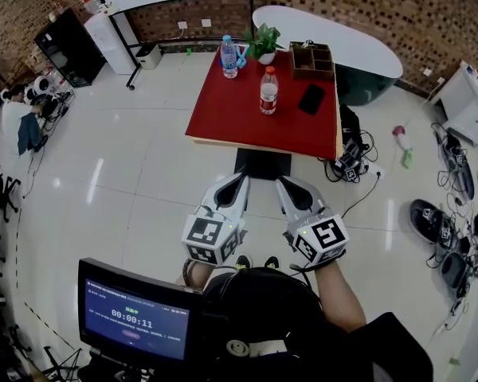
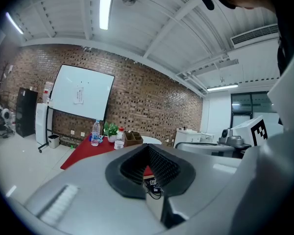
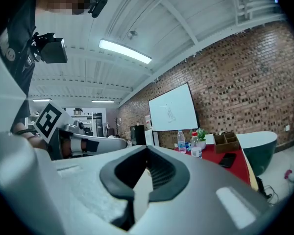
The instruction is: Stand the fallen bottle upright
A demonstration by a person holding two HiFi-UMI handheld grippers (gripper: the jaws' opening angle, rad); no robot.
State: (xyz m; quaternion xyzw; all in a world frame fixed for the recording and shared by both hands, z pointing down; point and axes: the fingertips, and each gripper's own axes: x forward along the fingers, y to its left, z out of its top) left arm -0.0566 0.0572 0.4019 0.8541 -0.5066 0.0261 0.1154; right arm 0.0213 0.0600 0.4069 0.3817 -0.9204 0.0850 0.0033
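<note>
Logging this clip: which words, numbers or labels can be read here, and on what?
"00:00:11": blue screen of the black monitor, head view bottom left.
Smaller lines on that screen: too blurred to read.
Red label on the clear plastic bottle with red cap: too small.
Sheet on the white whiteboard: unreadable.

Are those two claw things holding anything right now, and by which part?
Nothing is held. The left gripper and right gripper are shut and empty, short of the red table where the blue-capped bottle and red-capped bottle stand.

Bottle (image 1: 268, 91) on table (image 1: 223, 118), plant (image 1: 263, 42) & box (image 1: 311, 60) behind, phone (image 1: 311, 99) rt.
</note>
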